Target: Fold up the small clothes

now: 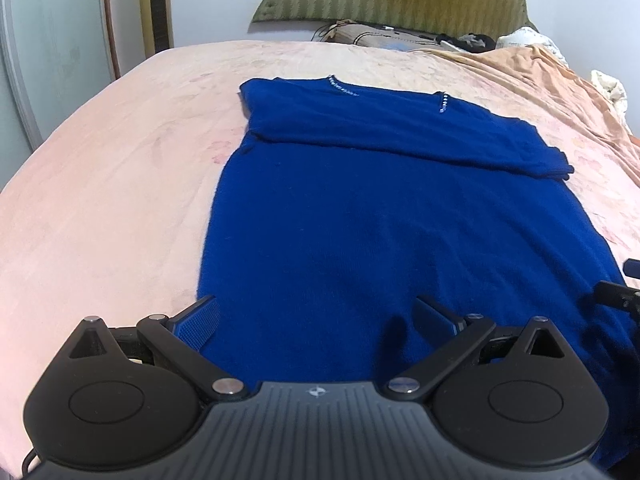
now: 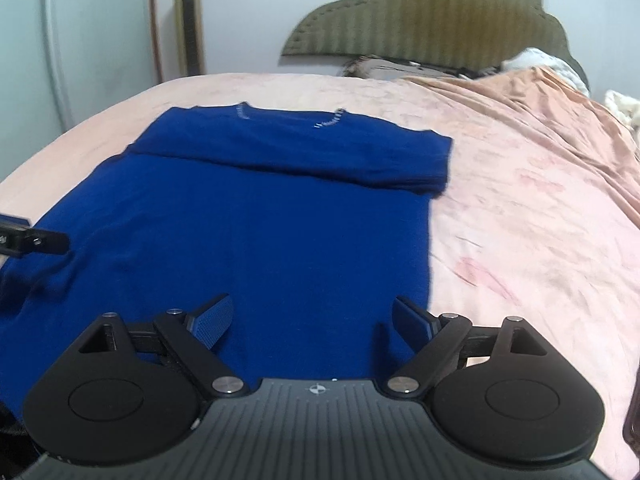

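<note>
Royal-blue fuzzy knit sweater (image 1: 360,208) lies flat on the pink plush bedspread (image 1: 100,184), sleeves folded in as a band across the chest, beaded neckline (image 1: 344,89) at the far end, hem nearest the grippers. Left gripper (image 1: 316,320) and right gripper (image 2: 310,318) both have jaws spread wide over the near hem, nothing between the ribbed blue pads (image 2: 212,320). Bare blanket runs left and right of the sweater; green quilted headboard (image 2: 432,12) and rumpled bedding sit far behind.
</note>
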### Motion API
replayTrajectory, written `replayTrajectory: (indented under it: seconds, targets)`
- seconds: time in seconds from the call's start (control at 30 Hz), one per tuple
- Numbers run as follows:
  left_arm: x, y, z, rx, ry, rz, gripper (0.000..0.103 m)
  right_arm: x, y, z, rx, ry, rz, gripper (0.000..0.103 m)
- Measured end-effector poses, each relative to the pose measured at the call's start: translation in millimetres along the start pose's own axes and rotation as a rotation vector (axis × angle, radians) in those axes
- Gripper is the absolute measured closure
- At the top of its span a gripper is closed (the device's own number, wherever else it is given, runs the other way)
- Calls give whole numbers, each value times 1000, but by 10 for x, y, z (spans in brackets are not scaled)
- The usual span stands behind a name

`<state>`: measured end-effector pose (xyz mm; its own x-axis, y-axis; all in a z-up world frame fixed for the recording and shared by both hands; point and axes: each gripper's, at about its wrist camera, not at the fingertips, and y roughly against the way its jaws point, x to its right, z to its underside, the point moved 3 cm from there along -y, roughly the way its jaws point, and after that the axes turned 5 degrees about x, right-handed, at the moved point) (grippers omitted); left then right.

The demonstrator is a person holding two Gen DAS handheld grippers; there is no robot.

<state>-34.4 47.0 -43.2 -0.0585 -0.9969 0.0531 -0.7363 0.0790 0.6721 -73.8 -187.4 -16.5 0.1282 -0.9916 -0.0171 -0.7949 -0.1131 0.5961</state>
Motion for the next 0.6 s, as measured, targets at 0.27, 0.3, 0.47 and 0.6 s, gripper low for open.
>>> replayTrajectory:
  seconds: [0.27, 0.3, 0.47, 0.6]
  targets:
    - [-220, 100, -41, 91, 12, -16, 0, 394, 76, 130, -21, -154, -17, 13]
    - [-288, 103, -41, 96, 30, 1, 0, 429, 83, 151, -28, -160, -27, 13]
    - [-704, -47, 14, 1, 203, 104, 0, 526, 164, 286, -52, -209, -107, 14]
    - [-848, -63, 25, 1, 315, 164, 0, 417, 185, 317, -62, -188, -166, 20]
